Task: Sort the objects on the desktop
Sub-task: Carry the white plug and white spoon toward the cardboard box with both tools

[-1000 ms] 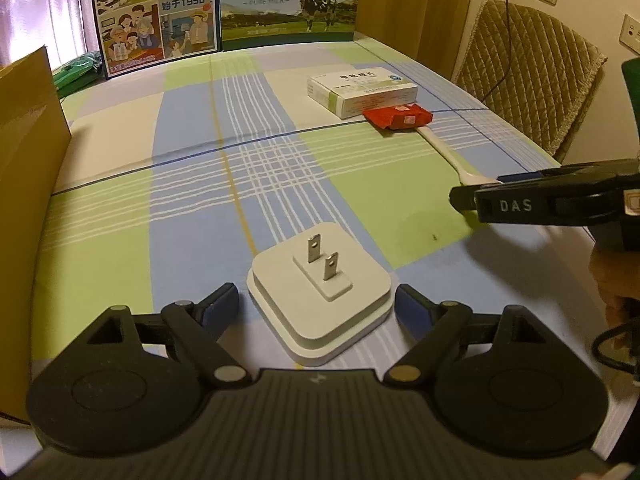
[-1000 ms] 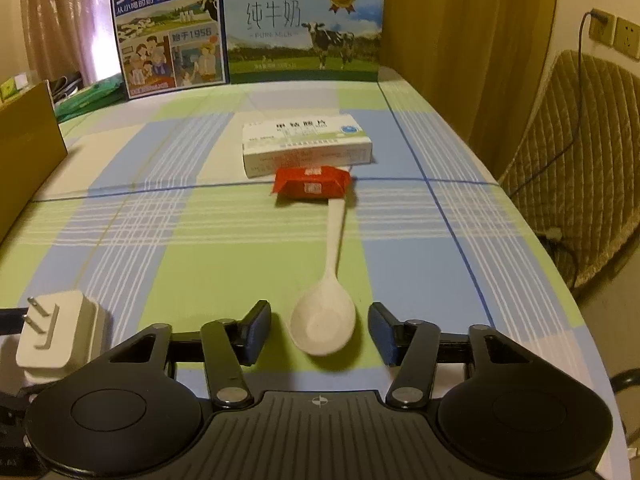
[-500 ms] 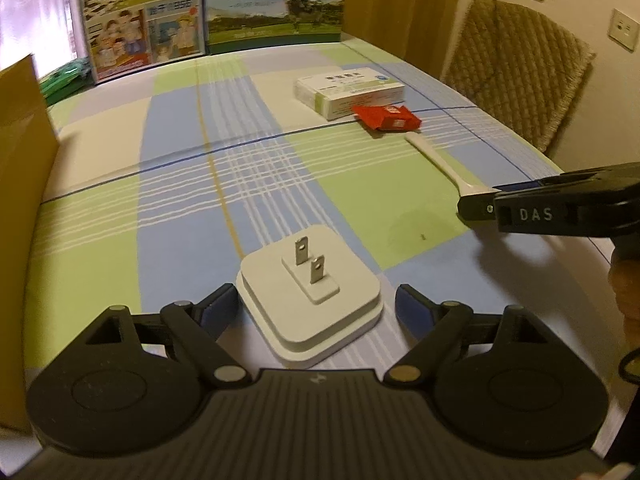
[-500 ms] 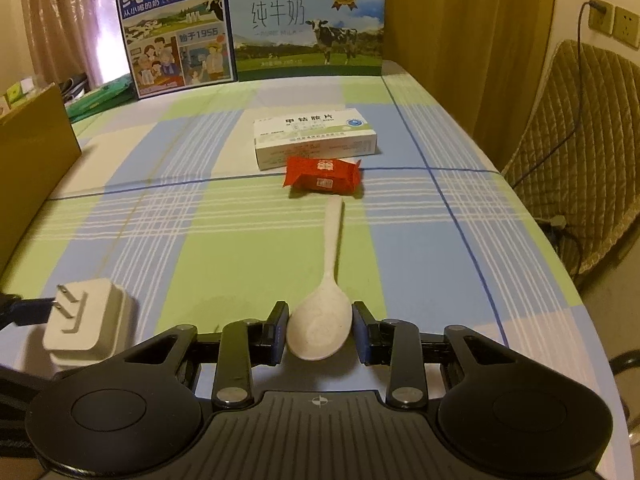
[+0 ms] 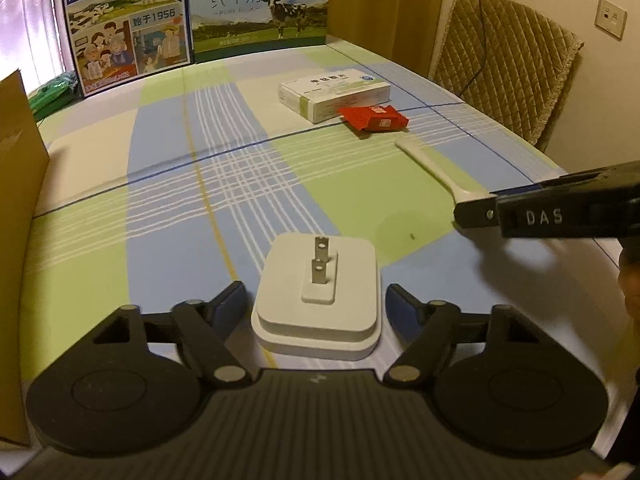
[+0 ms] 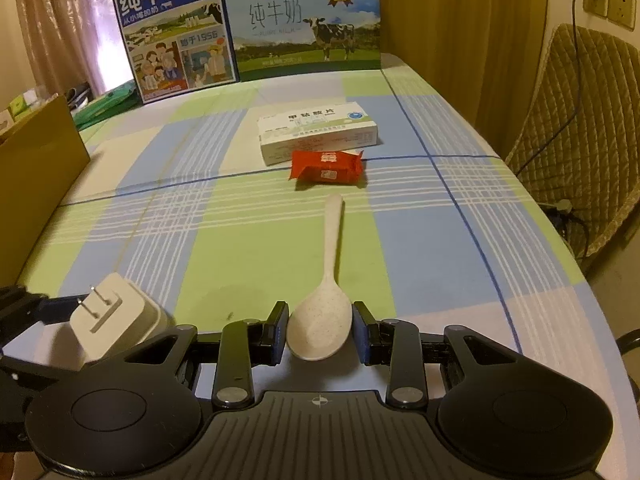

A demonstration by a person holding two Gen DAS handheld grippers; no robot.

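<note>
1. Our left gripper (image 5: 316,300) stands spread, its pads on either side of the white plug adapter (image 5: 318,294), a narrow gap left on each side; the adapter lies prongs-up on the checked tablecloth (image 5: 168,216), at 6 o'clock in the left wrist view.
2. Our right gripper (image 6: 320,330) pinches the bowl of the white spoon (image 6: 326,300); both pads look pressed to its rim. The handle runs toward 12 o'clock in the right wrist view.
3. Just past the handle tip lies a red snack packet (image 6: 326,165), and touching or just behind it a white medicine box (image 6: 318,130).
4. At 9 o'clock a cardboard box (image 5: 18,208) walls off the left edge of the table.
5. Two milk cartons (image 6: 248,32) stand along the far edge at 12 o'clock.
6. The table's right edge curves away at 3 o'clock, with a quilted chair (image 6: 576,120) beyond it.
7. Between the adapter and the cartons, from 10 to 12 o'clock, the cloth lies bare.
</note>
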